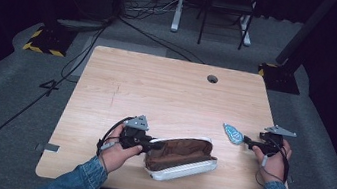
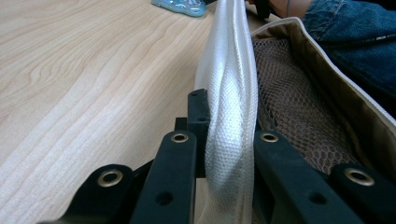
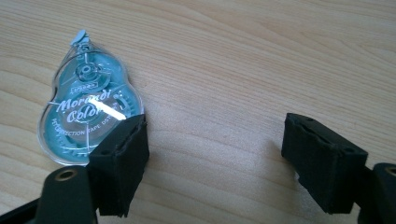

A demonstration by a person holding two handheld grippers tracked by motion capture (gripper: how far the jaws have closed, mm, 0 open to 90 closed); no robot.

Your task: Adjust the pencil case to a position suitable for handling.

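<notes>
Left gripper is clamping the white fabric rim of the open brown-lined white pencil pouch lying near the wooden table front edge. Right gripper is resting with jaws apart, its one pad overlapping the teal teardrop-shaped plastic correction tape dispenser.

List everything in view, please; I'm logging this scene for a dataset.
pencil case: one, white outside with brown mesh lining, lying open near the table's front edge.
correction tape dispenser: one, clear teal, on the table at right.
table: one, light wood, with a cable hole at the back.
left gripper: black, jaws shut on the pencil case's white rim.
right gripper: black, jaws open beside the dispenser.
</notes>
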